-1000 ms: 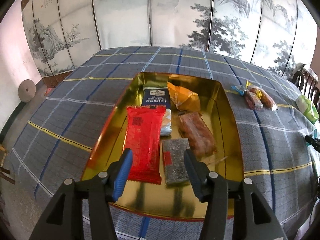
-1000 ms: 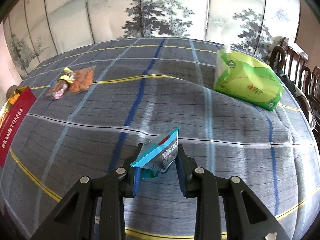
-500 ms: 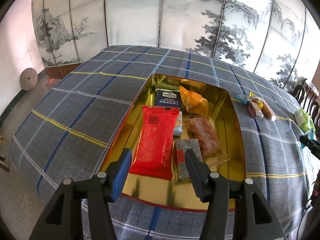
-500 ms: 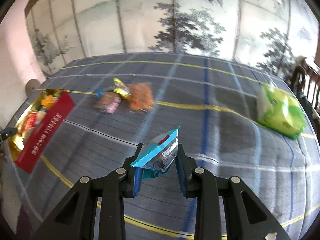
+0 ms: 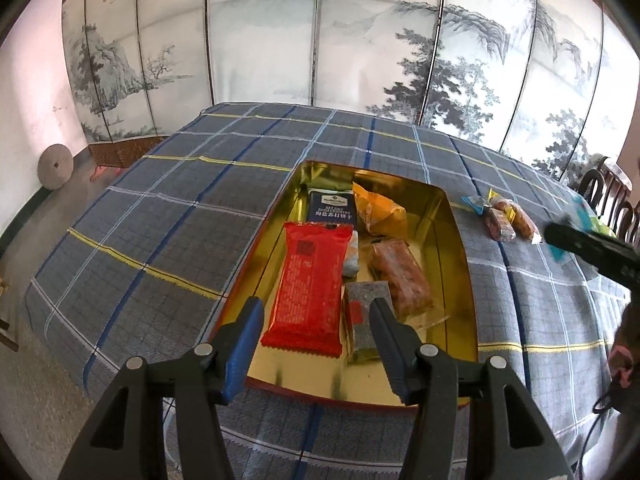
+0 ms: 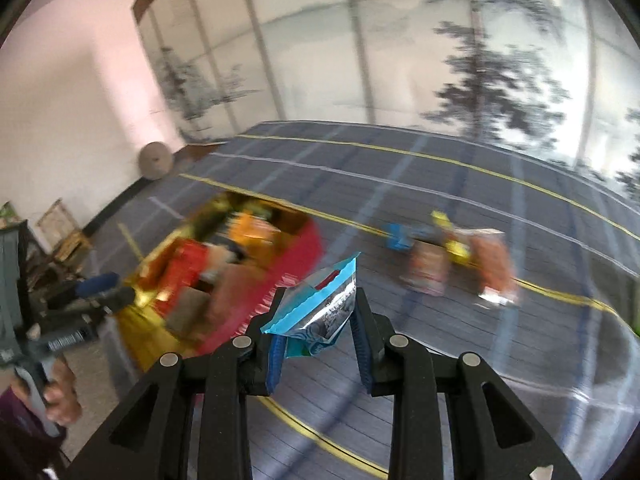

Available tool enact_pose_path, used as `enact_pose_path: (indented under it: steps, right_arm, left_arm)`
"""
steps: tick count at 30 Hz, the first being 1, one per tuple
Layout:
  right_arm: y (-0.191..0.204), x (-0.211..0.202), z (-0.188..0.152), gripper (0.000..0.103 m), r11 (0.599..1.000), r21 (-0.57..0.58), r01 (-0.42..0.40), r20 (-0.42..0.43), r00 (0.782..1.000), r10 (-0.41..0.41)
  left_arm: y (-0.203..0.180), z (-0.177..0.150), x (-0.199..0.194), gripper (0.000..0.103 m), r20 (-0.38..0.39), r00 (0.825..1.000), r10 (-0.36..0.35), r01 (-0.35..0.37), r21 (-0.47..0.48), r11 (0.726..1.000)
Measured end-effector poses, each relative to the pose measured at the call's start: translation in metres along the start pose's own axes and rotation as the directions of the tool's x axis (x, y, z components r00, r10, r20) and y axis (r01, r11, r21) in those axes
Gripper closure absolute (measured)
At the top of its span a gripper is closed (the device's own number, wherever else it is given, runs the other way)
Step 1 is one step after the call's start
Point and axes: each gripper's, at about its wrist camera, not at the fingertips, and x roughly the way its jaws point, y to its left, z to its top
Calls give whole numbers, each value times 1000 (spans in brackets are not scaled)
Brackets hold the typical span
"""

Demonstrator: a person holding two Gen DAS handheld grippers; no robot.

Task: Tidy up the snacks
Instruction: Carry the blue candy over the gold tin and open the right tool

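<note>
Right now the right tool (image 6: 318, 320) is clamped on a blue snack packet (image 6: 316, 312), held above the plaid table (image 6: 440, 184), right of the gold tray (image 6: 132, 328); this view is motion-blurred. Left tool (image 5: 316, 320) is wide open, holding nothing, hovering over the tray's near end. In the tray lie a red packet (image 5: 312, 280), dark blue packet (image 5: 332, 206), orange bag (image 5: 378, 212), brown packet (image 5: 400, 276) and grey packet (image 5: 362, 320). Two small snacks (image 5: 506, 220) lie on the table right of the tray.

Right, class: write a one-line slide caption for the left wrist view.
Open left gripper hovers at the near end of a gold tin holding a red packet and other snacks.
</note>
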Motion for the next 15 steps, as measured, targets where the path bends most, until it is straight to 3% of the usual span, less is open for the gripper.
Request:
enact_pose_path:
  steps: [6,9,15]
  right_arm:
    - [49,42,27,75,991,-80,-103,-40,994,100]
    - [60,70,36,75,989,-98,-110,-82,991,102]
    - [65,111,40,75,991,-86,-106,-142,985,93]
  left_arm:
    - [3,0,-7,38,-7,1000,-12,12,3,1000]
    - [6,2,-10,29,-11,1000,-17,17,-3,1000]
    - [15,3,-6,21,-63,998,-6,4,-27,1000]
